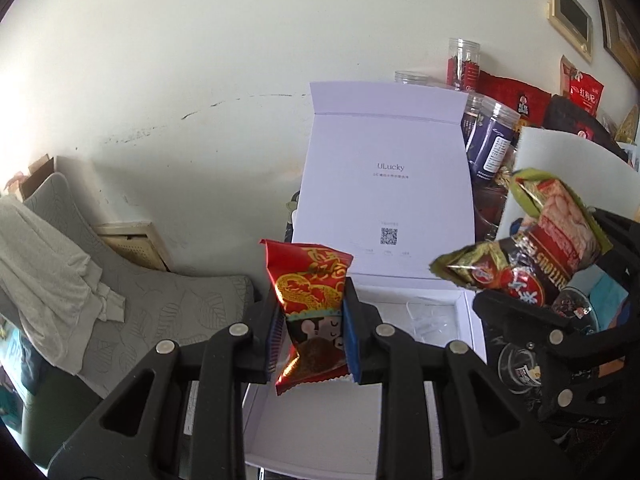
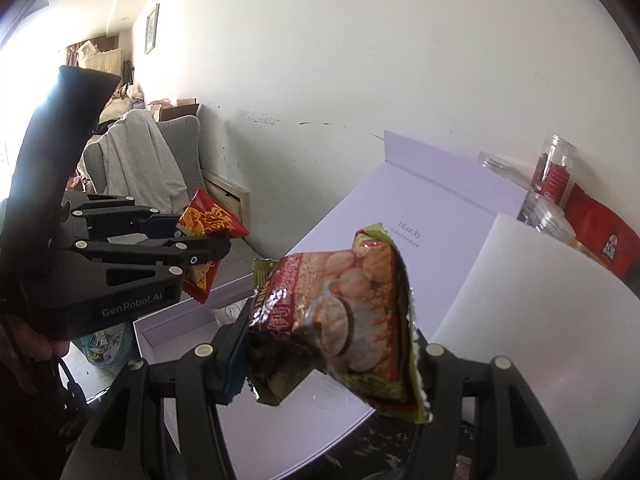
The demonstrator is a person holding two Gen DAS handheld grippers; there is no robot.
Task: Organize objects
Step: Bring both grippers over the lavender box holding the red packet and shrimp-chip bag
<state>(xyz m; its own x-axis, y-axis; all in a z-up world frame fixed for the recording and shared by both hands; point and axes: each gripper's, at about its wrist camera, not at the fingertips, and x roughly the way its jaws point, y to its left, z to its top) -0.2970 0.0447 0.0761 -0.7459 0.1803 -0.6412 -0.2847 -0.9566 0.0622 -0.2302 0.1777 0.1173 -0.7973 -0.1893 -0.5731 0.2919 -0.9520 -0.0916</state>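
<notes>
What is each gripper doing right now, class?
Left gripper: shut on the red snack packet.
Right gripper: shut on the green-edged snack packet.

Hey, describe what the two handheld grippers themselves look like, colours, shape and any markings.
Both are matte black plastic. The left gripper has angular linkage arms with silver round rivets, blue pads on its fingers, a thick black handle and white "GenRobot.AI" lettering on its side. The right gripper has the same black arms, rivets and blue pads.

The left gripper (image 1: 312, 328) is tilting downward, its jaws clamping a red packet (image 1: 310, 304) between blue pads. Beside it, the right gripper (image 2: 324, 350) is angling down likewise, its jaws standing wider and gripping a green-edged packet (image 2: 340, 312).
</notes>
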